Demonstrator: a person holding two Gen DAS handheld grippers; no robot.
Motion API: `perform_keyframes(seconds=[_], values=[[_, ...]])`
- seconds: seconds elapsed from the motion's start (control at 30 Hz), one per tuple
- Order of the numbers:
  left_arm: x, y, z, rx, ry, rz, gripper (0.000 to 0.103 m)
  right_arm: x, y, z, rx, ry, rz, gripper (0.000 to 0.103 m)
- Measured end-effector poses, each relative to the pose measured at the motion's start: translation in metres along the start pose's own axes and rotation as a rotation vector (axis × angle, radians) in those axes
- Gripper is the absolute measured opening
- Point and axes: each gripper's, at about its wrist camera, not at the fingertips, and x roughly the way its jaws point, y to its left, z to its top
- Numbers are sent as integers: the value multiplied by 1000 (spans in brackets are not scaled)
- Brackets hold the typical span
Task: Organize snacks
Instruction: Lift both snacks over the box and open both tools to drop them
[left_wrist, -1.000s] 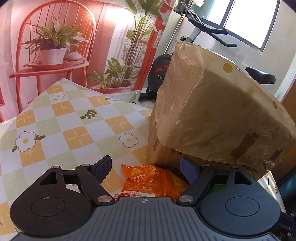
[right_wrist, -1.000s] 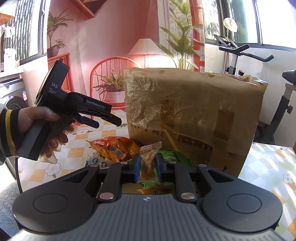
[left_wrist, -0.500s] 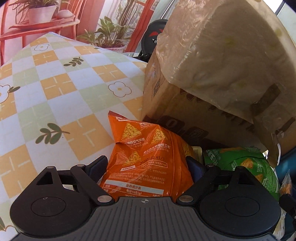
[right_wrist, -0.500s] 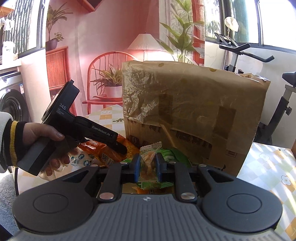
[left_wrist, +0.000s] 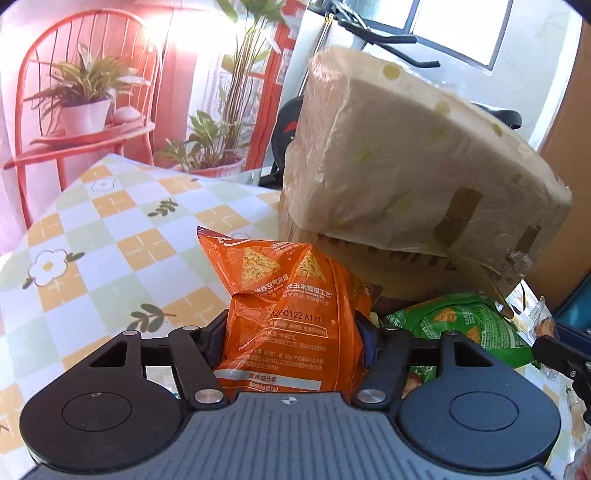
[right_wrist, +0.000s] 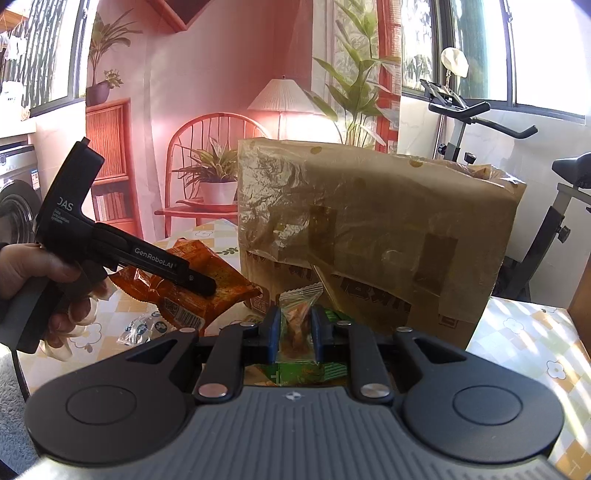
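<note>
My left gripper (left_wrist: 291, 339) is shut on an orange chip bag (left_wrist: 288, 306) and holds it off the checked tablecloth (left_wrist: 110, 251). In the right wrist view that bag (right_wrist: 192, 291) hangs from the left gripper (right_wrist: 203, 286) at the left. My right gripper (right_wrist: 294, 332) is shut on a small clear-wrapped snack (right_wrist: 297, 317), held in front of a large cardboard box (right_wrist: 369, 236). A green chip bag (left_wrist: 458, 325) lies at the foot of the box, to the right of the orange bag.
The box (left_wrist: 406, 177) has a taped, plastic-covered flap that overhangs the snacks. Small clear-wrapped candies (right_wrist: 144, 328) lie on the tablecloth at the left. An exercise bike (right_wrist: 546, 206) stands behind the table at the right.
My left gripper closed on the orange chip bag and lifted it off the table. My right gripper kept its hold on the small snack and stayed nearly still.
</note>
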Motion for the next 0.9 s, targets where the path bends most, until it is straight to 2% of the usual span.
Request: perform_keyframes(seconds=[0.23,0.53,0.67,0.8,0.9], values=[[-55,-16,16,72,-144,31,68,-8,-3,20,-17,-69,-25,19],[-96,-63,75,162,-313,-10,68,-1,-36,91,-53,-183,-62,19],[-85,-104,121,282,-347,15,68,26,-67,117,-30,-188,-107,19],[-52,-140,161,341,-354,47,68,61,-100,125,49,-136,-127,19],[-17,-157,179,378,-314,86,68,82,-118,126,91,-88,-139,19]])
